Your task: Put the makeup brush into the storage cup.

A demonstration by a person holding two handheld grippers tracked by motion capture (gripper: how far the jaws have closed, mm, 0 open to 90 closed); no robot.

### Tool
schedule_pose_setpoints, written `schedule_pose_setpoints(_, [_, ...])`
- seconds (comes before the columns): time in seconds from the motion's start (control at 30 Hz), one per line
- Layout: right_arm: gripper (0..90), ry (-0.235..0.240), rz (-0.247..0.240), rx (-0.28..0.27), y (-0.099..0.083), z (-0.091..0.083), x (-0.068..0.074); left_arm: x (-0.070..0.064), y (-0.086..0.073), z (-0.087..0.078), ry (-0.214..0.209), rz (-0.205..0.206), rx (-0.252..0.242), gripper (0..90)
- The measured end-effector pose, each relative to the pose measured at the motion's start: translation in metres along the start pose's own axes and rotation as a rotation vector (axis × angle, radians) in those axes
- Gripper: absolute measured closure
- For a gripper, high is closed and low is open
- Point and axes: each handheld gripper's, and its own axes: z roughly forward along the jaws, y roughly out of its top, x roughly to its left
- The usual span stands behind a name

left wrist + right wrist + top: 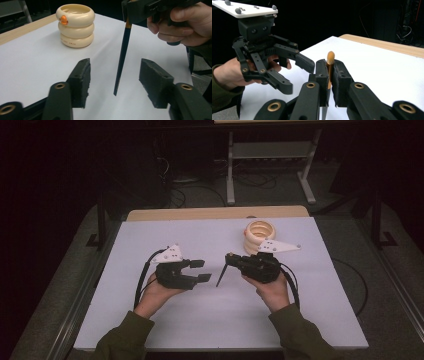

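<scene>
There are 2 tools over the white bench [200, 320], 1 in each of the person's hands; the left tool [200, 270] has its jaws spread wide with nothing between them, and the right tool [231, 258] is pressed together on 1 thin stick [220, 274], black along its length with an orange top end [330, 57]; the stick hangs tilted from the right tool, its lower tip pointing down toward the bench surface between the 2 tools, though I cannot tell whether the tip touches; in the left gripper view the stick [121, 58] stands in the open gap ahead of the spread jaws, apart from both. There is 1 cream holder [258, 235] shaped like 3 stacked rings, with 1 small orange knob [63, 19] on its top ring, standing near the far edge of the bench just beyond the right tool; dark lettering runs around its bottom ring, too small to read. The near half of the bench lies bare, and a wooden strip [215, 213] runs along the far edge.
</scene>
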Motion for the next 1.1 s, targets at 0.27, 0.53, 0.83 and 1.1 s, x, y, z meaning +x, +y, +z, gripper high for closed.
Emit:
schedule_pose_setpoints(0.27, [83.1, -0.011, -0.007, 0.013, 0.001, -0.003, -0.002, 0.003, -0.009, -0.011, 0.028, -0.016, 0.031, 29.5])
schedule_pose_setpoints(0.53, [83.0, -0.021, -0.010, 0.021, 0.002, -0.005, -0.003, 0.006, -0.018, -0.026, 0.062, -0.032, 0.044, 21.5])
schedule_pose_setpoints(0.83, [83.0, -0.031, -0.023, 0.015, 0.005, -0.009, -0.003, 0.007, -0.035, -0.042, 0.119, -0.055, 0.061, 14.0])
schedule_pose_setpoints(1.1, [83.0, -0.045, -0.023, 0.026, 0.008, -0.010, -0.008, 0.006, -0.048, -0.052, 0.159, -0.065, 0.066, 9.7])
